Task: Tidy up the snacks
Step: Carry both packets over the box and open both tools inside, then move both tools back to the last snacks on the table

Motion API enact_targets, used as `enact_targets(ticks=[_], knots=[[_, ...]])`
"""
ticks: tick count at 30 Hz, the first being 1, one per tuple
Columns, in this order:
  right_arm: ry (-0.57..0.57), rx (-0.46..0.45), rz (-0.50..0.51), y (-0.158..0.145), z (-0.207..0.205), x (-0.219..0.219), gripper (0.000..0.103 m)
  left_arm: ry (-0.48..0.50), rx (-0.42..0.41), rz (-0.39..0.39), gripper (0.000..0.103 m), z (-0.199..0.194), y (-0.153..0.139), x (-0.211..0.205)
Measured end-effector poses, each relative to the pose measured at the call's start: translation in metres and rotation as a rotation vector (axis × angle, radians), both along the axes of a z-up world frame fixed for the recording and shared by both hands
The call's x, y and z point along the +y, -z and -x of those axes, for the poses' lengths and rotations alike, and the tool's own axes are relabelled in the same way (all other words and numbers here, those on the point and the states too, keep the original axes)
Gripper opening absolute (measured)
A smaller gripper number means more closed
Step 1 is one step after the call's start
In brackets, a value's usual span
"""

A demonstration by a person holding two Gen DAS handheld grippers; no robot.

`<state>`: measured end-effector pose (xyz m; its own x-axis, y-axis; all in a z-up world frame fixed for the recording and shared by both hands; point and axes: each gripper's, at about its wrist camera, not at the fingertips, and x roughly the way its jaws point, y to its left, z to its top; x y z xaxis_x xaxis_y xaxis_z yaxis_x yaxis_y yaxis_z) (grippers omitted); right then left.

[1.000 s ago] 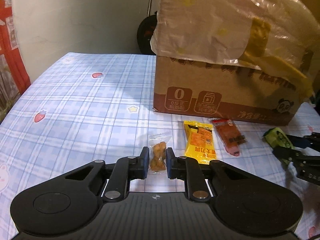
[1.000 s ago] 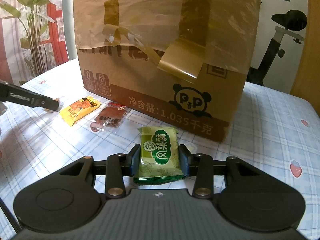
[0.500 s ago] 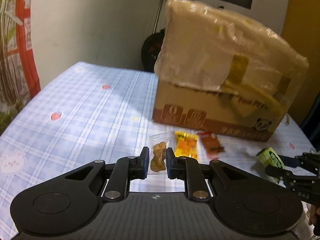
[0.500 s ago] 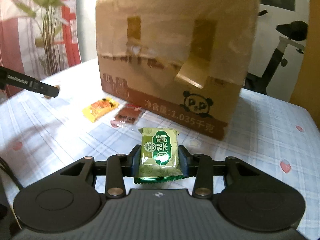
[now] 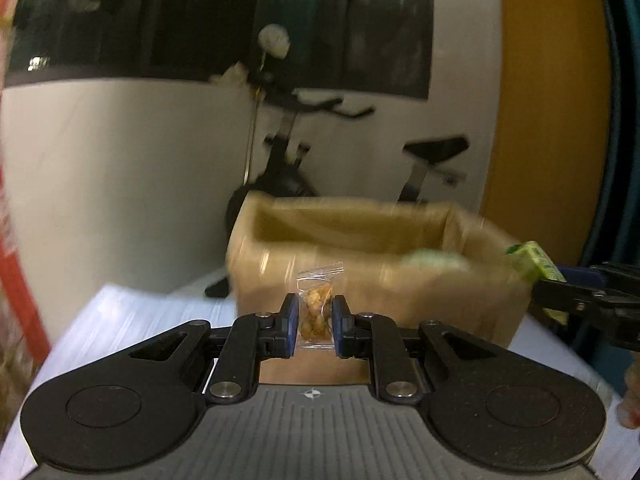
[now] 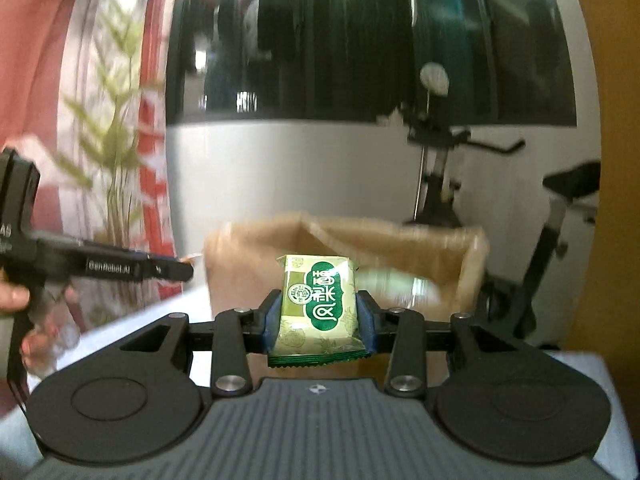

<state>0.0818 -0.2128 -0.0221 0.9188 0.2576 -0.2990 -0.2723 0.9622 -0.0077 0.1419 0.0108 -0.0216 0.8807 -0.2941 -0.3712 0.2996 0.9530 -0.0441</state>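
Observation:
My left gripper (image 5: 315,318) is shut on a small clear packet of golden-brown snack (image 5: 316,312), held up in front of the open cardboard box (image 5: 360,232). My right gripper (image 6: 318,320) is shut on a green foil snack packet (image 6: 318,304), also raised before the cardboard box (image 6: 400,240). In the left wrist view the right gripper (image 5: 560,284) enters from the right with the green packet (image 5: 536,260) near the box's right corner. In the right wrist view the left gripper (image 6: 172,270) reaches in from the left, held by a hand (image 6: 16,300).
The box's open top is blurred, with something pale green inside (image 5: 436,258). An exercise bike (image 5: 304,152) stands behind the box. A plant (image 6: 116,168) and red hanging stand at the left. The checked tablecloth (image 5: 132,312) shows below the box.
Both grippers have risen with their packets, from table height to the level of the box's open top. The snacks lying on the table have dropped out of view.

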Motion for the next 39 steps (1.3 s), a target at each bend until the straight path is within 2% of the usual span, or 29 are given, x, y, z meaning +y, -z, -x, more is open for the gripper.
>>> enact_targets(ticks=[2, 4, 8, 11, 14, 16, 18, 22, 30, 35, 39], knots=[[0.008, -0.011, 0.008, -0.013, -0.02, -0.002, 0.041, 0.026, -0.004, 0.019, 0.019, -0.017, -0.016, -0.008], [0.02, 0.001, 0.056, -0.019, -0.045, -0.002, 0.041, 0.044, -0.004, 0.006, 0.019, -0.035, -0.026, -0.018], [0.075, 0.1, 0.133, -0.021, -0.111, -0.004, 0.041, 0.043, 0.03, -0.046, 0.019, -0.081, -0.033, -0.041], [0.155, 0.194, 0.091, -0.012, -0.145, -0.012, 0.041, 0.028, 0.099, -0.05, 0.02, -0.112, -0.028, -0.055], [0.225, 0.237, 0.081, -0.002, -0.16, -0.017, 0.045, 0.009, 0.143, -0.068, 0.025, -0.13, -0.018, -0.06], [0.24, 0.23, 0.061, 0.001, -0.158, -0.019, 0.047, -0.001, 0.15, -0.079, 0.045, -0.134, -0.013, -0.062], [0.231, 0.218, 0.047, 0.001, -0.15, -0.021, 0.051, 0.004, 0.144, -0.078, 0.051, -0.133, -0.01, -0.057], [0.19, 0.18, 0.02, -0.005, -0.13, -0.027, 0.051, 0.025, 0.135, -0.079, 0.051, -0.119, -0.012, -0.044], [0.154, 0.077, -0.041, -0.008, -0.061, -0.03, 0.051, 0.062, 0.092, -0.078, 0.052, -0.065, -0.016, -0.014], [0.155, 0.049, -0.054, 0.007, -0.018, -0.029, 0.051, 0.03, 0.116, -0.058, 0.052, -0.04, -0.002, 0.009], [0.168, 0.061, -0.056, 0.023, 0.006, -0.025, 0.051, 0.006, 0.173, -0.055, 0.052, -0.03, 0.02, 0.02]])
